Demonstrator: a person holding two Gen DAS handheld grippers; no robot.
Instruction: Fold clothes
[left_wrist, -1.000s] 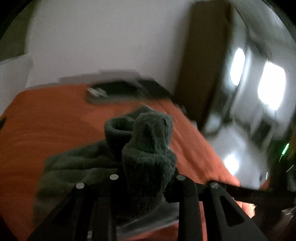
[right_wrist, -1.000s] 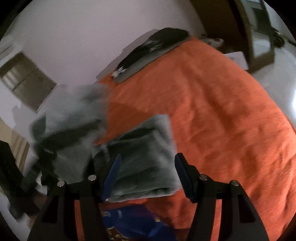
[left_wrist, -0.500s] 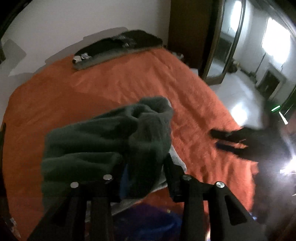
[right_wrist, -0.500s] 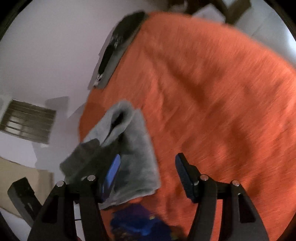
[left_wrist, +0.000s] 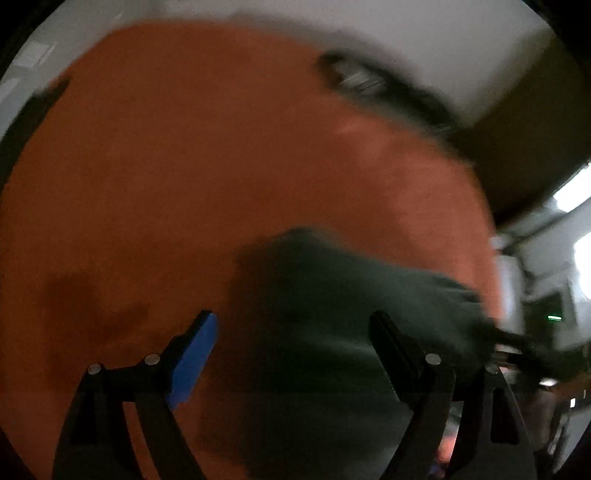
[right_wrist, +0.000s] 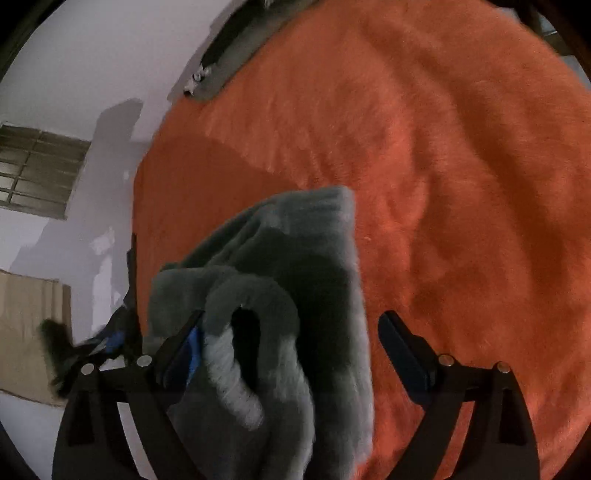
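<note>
Through my left wrist camera, my left tongs (left_wrist: 291, 325) are spreading wide, nothing pinched, the dark grey fleecy garment (left_wrist: 343, 295) lying blurred beyond them on the orange bedspread (left_wrist: 184, 166). Through my right camera, my right tongs (right_wrist: 291, 328) are opening too; the garment (right_wrist: 295, 258) is bunching between them, brushing the left pad, unpinched.

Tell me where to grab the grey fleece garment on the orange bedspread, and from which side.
Take the grey fleece garment by its rolled tubular end, coming down from above. That thick roll stands proud of the orange bedspread between the opening jaws of the right hand-held gripper, so pads can probably close across it.
</note>
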